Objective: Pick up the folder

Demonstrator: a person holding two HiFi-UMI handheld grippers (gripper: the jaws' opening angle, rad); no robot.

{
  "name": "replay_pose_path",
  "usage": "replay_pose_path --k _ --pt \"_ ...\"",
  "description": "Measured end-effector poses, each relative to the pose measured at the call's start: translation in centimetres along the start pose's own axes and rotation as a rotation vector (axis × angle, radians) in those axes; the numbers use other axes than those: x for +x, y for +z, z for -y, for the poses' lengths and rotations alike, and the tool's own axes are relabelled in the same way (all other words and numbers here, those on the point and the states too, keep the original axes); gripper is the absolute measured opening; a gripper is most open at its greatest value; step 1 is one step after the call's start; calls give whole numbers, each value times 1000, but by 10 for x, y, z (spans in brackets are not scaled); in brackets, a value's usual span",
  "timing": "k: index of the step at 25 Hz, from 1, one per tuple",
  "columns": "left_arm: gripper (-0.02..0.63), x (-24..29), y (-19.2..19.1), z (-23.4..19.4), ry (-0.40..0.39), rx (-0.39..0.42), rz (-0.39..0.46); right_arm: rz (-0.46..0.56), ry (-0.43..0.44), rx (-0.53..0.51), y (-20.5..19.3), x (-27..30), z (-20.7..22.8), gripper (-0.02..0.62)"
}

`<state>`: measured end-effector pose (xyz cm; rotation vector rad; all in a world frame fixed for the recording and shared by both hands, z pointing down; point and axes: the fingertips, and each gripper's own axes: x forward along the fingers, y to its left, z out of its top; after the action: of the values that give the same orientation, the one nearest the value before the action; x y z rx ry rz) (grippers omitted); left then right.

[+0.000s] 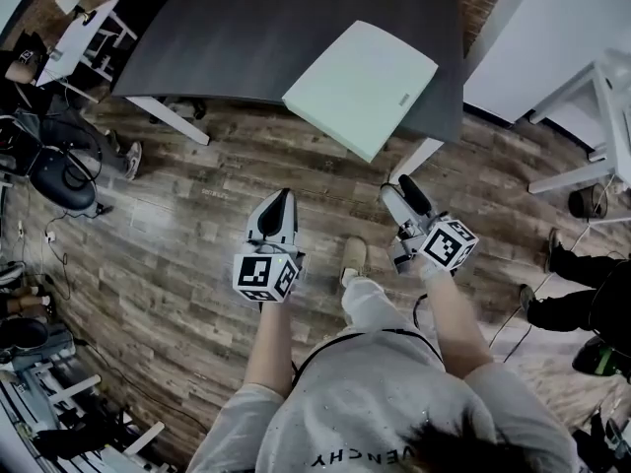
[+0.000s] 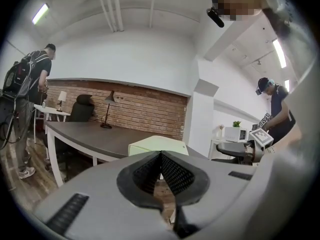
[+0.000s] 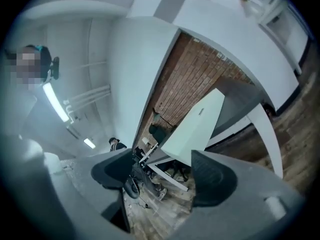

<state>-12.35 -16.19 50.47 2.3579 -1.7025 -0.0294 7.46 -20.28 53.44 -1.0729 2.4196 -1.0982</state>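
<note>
While the folder [image 1: 363, 87] lies flat on the dark desk [image 1: 246, 37], the head view puts it ahead of both claws and higher than they are. One corner juts over the desk edge nearest them. Its longer sides seem to run away from the claws and a little to the right. The right gripper [image 1: 399, 187] is just short of that overhanging corner, which lies slightly to its left. The left gripper [image 1: 283, 196] is farther off, with the folder ahead and to its right, so the right one looks better placed to reach first. Both hang over the wooden plank floor [image 1: 197, 215], well clear of the desk.

In the left gripper view the left gripper [image 2: 161, 155] has its ribbed jaws pressed together with nothing between them. The folder [image 2: 157, 145] shows straight beyond the tips as a pale slab on the desk [image 2: 95, 134]. Behind it are a brick wall [image 2: 145, 111] and a desk lamp [image 2: 107, 109], and a person with a backpack [image 2: 30, 84] stands far to the left.

In the right gripper view, which is rolled sideways, the right gripper [image 3: 165, 171] has its jaws wide apart and empty. The folder [image 3: 197, 126] is framed in the gap, beyond the tips, its corner hanging off the desk [image 3: 240, 104]. The next move seems to depend on closing that gap and sliding one jaw under the overhang.
</note>
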Motion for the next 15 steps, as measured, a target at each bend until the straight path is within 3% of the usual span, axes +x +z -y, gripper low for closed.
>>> replay_pose_path --k 4,8,15 --pt "-3 32 4 -5 -21 -14 -7 -7 -3 145 8 25 23 353" --pt "-3 61 2 -8 -46 -24 -30 15 20 222 21 52 38 356" --pt "-3 98 -2 -22 -68 -19 -69 43 -82 332 24 77 92 376"
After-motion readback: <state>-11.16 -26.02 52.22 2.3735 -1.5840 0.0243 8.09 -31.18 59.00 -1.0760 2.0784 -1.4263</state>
